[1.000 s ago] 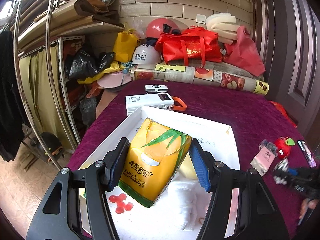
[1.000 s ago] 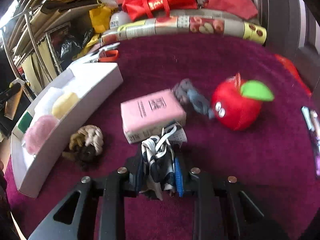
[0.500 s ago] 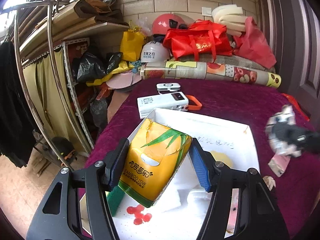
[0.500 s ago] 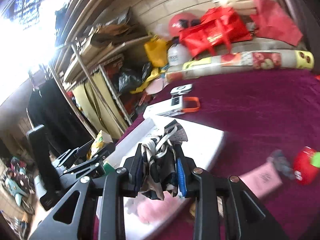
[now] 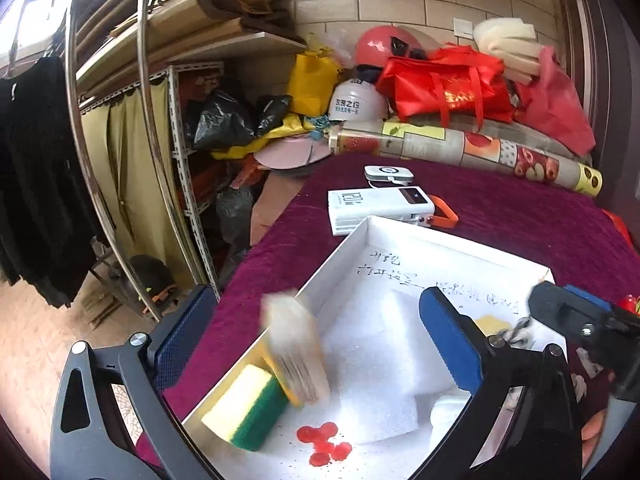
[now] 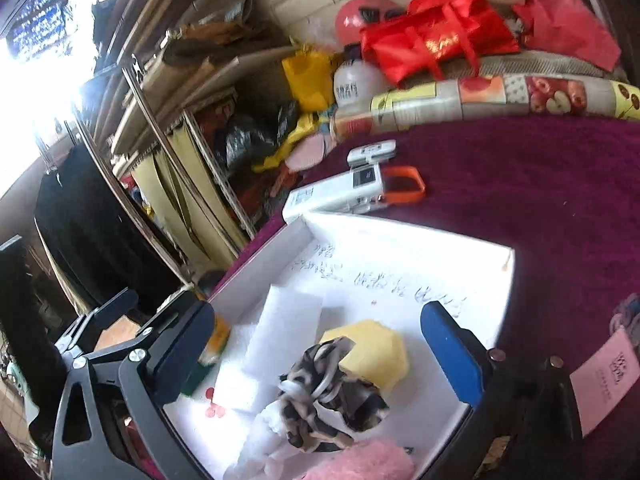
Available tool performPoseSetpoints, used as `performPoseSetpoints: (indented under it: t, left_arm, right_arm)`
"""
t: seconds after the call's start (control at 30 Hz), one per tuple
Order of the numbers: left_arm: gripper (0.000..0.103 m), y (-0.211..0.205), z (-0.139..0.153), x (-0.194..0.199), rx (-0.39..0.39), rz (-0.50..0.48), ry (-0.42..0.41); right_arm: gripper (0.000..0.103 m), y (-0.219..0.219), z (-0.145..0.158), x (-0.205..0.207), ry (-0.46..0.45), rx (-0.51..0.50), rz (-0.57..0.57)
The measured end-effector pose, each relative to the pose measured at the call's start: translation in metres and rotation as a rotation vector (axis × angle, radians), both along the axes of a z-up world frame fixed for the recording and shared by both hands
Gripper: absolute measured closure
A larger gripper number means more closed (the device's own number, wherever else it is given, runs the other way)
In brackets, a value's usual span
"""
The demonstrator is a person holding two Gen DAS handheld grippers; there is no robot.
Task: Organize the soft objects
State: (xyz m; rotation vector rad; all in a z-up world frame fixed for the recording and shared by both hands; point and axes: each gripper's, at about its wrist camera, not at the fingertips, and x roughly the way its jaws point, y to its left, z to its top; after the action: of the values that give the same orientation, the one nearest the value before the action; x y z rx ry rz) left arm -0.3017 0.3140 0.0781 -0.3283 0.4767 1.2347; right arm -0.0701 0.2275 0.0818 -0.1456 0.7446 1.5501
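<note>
My white box [image 5: 352,240] sits on the purple cloth [image 5: 520,216]. Both my grippers, left [image 5: 316,340] and right [image 6: 320,344], hang spread over it, holding nothing. Inside the box: a blurred tissue pack [image 5: 294,346] against its left wall, and a patterned scarf [image 6: 328,396].

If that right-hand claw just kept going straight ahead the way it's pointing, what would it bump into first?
Most likely the black-and-white patterned scrunchie lying in the white box, right between the open right gripper's fingers, with the yellow sponge just behind it. Depth is hard to judge here.
</note>
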Motion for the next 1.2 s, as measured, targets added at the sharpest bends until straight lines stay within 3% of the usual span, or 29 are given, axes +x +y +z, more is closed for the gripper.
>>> performPoseSetpoints:
  t: [0.4,0.73,0.83,0.93,1.07,1.2]
  left_arm:
    - [0.000,-0.038,0.021,-0.001,0.055,-0.005,-0.029]
    - [0.000,-0.082,0.041,0.017,0.089,-0.089,-0.061]
    - [0.000,-0.094,0.048,0.021,0.086,-0.144,-0.092]
    - [0.000,-0.105,0.054,0.031,0.082,-0.201,-0.113]
    - [0.000,-0.119,0.050,0.057,0.050,-0.307,-0.105]
    - [0.000,-0.132,0.033,0.091,-0.029,-0.430,-0.075]
  right_arm:
    - [0.000,-0.057,0.038,0.002,-0.064,0.150,-0.061]
    - [0.000,-0.142,0.083,0.033,-0.129,0.349,-0.235]
    - [0.000,-0.173,0.089,0.061,-0.077,0.402,-0.256]
    - [0.000,-0.209,0.086,0.099,0.010,0.454,-0.350]
    - [0.000,-0.241,0.075,0.141,0.024,0.434,-0.477]
    - [0.000,-0.247,0.053,0.174,-0.009,0.314,-0.583]
